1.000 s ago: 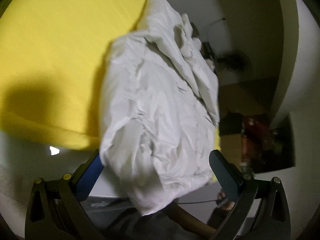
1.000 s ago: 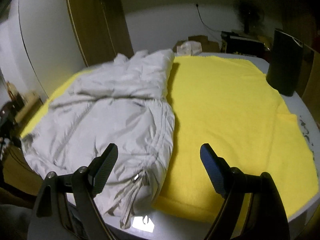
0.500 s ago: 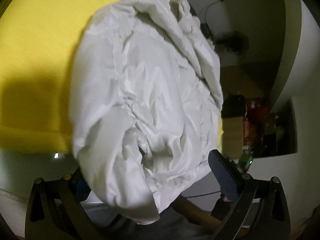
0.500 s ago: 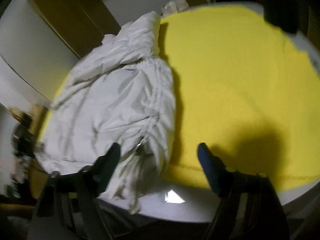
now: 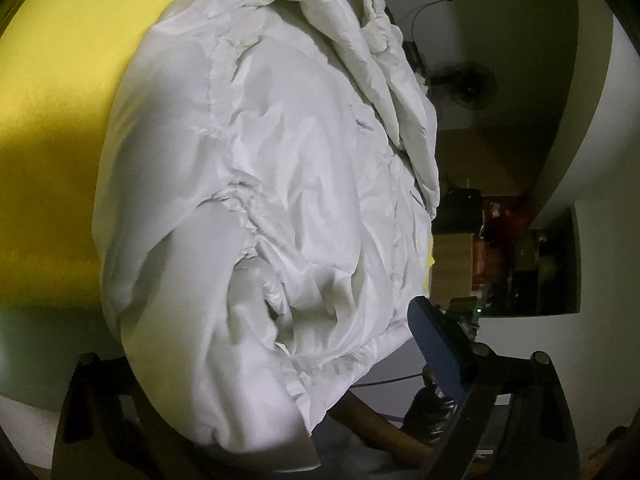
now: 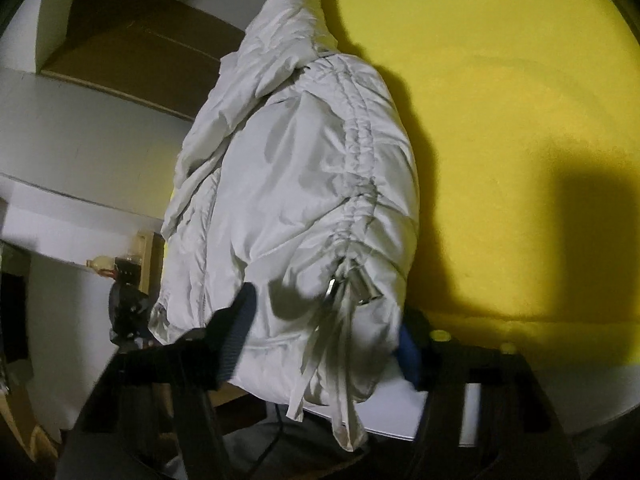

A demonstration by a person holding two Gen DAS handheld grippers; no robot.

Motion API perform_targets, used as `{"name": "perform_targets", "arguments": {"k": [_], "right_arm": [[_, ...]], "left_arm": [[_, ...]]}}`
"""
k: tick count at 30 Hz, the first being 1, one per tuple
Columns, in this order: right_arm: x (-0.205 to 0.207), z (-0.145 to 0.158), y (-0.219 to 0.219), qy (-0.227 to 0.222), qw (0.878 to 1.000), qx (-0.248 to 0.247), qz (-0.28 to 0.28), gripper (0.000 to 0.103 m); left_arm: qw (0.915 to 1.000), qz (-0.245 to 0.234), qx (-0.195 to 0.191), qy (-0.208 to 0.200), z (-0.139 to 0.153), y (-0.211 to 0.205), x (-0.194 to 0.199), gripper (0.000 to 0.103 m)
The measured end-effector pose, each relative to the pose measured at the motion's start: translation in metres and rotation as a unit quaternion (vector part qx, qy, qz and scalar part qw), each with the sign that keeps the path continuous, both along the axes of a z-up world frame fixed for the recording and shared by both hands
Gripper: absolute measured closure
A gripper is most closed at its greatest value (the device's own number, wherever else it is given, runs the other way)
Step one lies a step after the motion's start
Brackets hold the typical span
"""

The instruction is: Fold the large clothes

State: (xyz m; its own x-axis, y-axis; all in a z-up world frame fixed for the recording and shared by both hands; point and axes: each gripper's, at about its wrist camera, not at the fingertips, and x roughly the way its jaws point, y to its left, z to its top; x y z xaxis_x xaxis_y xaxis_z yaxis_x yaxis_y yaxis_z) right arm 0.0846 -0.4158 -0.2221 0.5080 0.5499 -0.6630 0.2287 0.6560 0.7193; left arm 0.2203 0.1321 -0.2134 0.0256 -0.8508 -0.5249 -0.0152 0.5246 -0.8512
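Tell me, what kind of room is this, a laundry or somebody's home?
Most likely a lived-in room at home. A puffy white padded jacket lies on a bright yellow cloth over a table, with a wooden cupboard on one side and a dark electric fan by the wall.

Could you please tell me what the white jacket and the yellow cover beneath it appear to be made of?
Jacket: probably thin padded nylon or polyester; faint sheen, crisp crinkles, puffy bulk, gathered seam.
Cover: looks like matte, soft cloth, perhaps terry or fleece; no shine, slightly fuzzy surface. The weave is too blurred to confirm.
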Motion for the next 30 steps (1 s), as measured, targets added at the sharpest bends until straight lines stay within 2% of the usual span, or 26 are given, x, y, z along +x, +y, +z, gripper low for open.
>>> {"name": "perform_targets", "arguments": {"k": [3,6,7,8,9,10,11,13,15,19,23,30], "right_arm": [[0.004,-0.008,0.0,0.032,0.999,-0.005,-0.004,0.048],[0.008,-0.008,0.008,0.033,0.999,-0.022,0.006,0.046],[0.009,-0.006,0.009,0.034,0.999,-0.024,0.002,0.05],[0.01,-0.006,0.01,0.031,0.999,-0.025,0.001,0.063],[0.012,-0.006,0.012,0.028,0.999,-0.025,0.001,0.07],[0.013,-0.007,0.013,0.028,0.999,-0.021,0.001,0.079],[0.014,-0.007,0.014,0.028,0.999,-0.017,0.0,0.082],[0.014,-0.005,0.015,0.022,1.0,-0.019,0.003,0.087],[0.01,-0.002,0.014,0.018,1.0,-0.02,0.001,0.089],[0.005,0.01,0.015,0.005,1.0,-0.03,0.007,0.091],[0.005,0.019,0.022,0.0,0.999,-0.041,0.013,0.093],[-0.011,0.045,0.022,-0.024,0.998,-0.049,0.017,0.095]], "left_arm": [[0.9999,-0.01,-0.002,0.012,-0.007,0.002,-0.002,0.021],[0.9995,-0.022,-0.01,0.018,-0.01,-0.008,-0.004,0.023],[0.9995,-0.024,-0.009,0.019,-0.01,-0.009,-0.003,0.022],[0.9995,-0.024,-0.01,0.019,-0.01,-0.012,-0.002,0.022],[0.9995,-0.024,-0.01,0.02,-0.011,-0.013,-0.002,0.024],[0.9995,-0.024,-0.008,0.021,-0.011,-0.013,-0.001,0.031],[0.9996,-0.022,-0.003,0.02,-0.011,-0.014,0.0,0.037],[0.9996,-0.02,0.002,0.02,-0.01,-0.011,-0.001,0.068],[0.9996,-0.015,0.007,0.022,-0.01,-0.008,-0.001,0.079],[0.9997,-0.01,0.011,0.018,-0.008,-0.005,-0.004,0.093],[0.9997,-0.011,0.018,0.009,-0.002,-0.005,-0.007,0.094],[0.9994,-0.013,0.028,-0.014,0.027,0.01,-0.023,0.094]]}}
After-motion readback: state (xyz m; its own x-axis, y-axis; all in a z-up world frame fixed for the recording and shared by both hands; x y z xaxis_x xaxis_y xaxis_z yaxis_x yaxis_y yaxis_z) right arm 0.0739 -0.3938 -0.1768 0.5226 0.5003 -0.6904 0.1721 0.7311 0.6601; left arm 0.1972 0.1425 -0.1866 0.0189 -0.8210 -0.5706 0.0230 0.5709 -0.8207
